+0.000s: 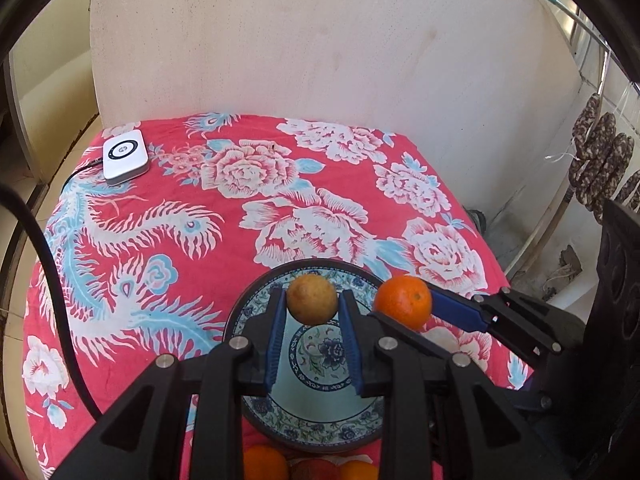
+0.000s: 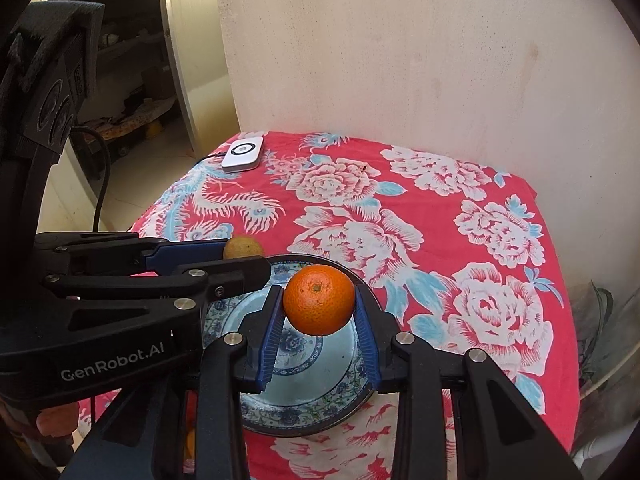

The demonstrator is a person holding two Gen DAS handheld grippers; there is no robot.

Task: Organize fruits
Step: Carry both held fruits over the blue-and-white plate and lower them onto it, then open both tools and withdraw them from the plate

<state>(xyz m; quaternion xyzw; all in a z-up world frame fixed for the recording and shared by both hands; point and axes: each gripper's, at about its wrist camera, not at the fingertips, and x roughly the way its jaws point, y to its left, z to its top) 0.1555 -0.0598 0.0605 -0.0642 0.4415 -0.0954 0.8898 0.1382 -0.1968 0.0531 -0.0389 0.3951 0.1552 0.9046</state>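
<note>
Landmark: blue-patterned plate (image 1: 256,312) on the red floral cloth (image 1: 160,216).

- Left gripper (image 1: 313,300) — jaws clamped on a yellow-brown fruit (image 1: 312,298), held above the plate's far rim.
- Right gripper (image 2: 319,300) — jaws clamped on an orange (image 2: 319,299), above the plate.
- White device (image 1: 125,155) — far-left of the plate, at the cloth's corner.
- More fruit (image 1: 264,464) just nearer than the plate.

A bare, stained cream plaster wall (image 1: 320,40) rises behind the surface draped in red floral cloth (image 1: 248,208); daylight falls on pale floor tiles (image 2: 132,192).
</note>
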